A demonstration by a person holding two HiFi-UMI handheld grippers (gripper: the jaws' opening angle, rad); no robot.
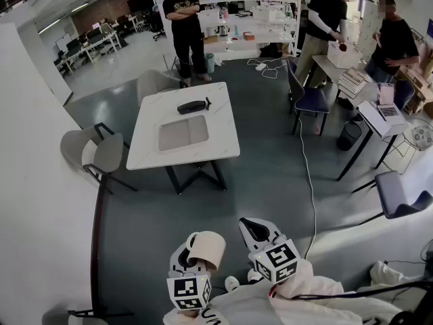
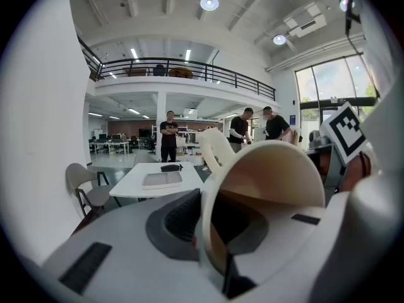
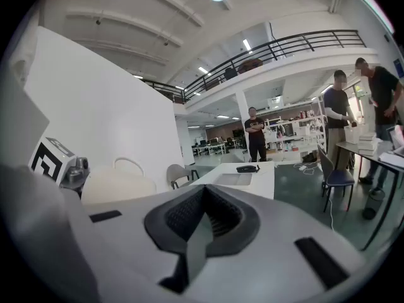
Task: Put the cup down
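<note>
Head view: the left gripper (image 1: 188,261) holds a cream cup (image 1: 208,248) at the near edge. The cup is tipped on its side with its mouth turned back toward the gripper. The right gripper (image 1: 258,233) sits just beside it on the right. The white table (image 1: 152,141), with a grey tray (image 1: 183,133) and a black object (image 1: 193,105) on it, stands well apart, farther into the room

Left gripper view: the jaws are clamped on the cup's wall at the rim, seemingly one inside the mouth and one outside

Right gripper view: the jaws are pressed together with nothing between them, and the cup shows at the left

My judgement of the risk: the grip pinches only a thin strip of rim and the cup is tilted, so a swing on the way to the table could make it pivot or slip. Releasing it before it is upright could send it rolling toward an edge
</note>
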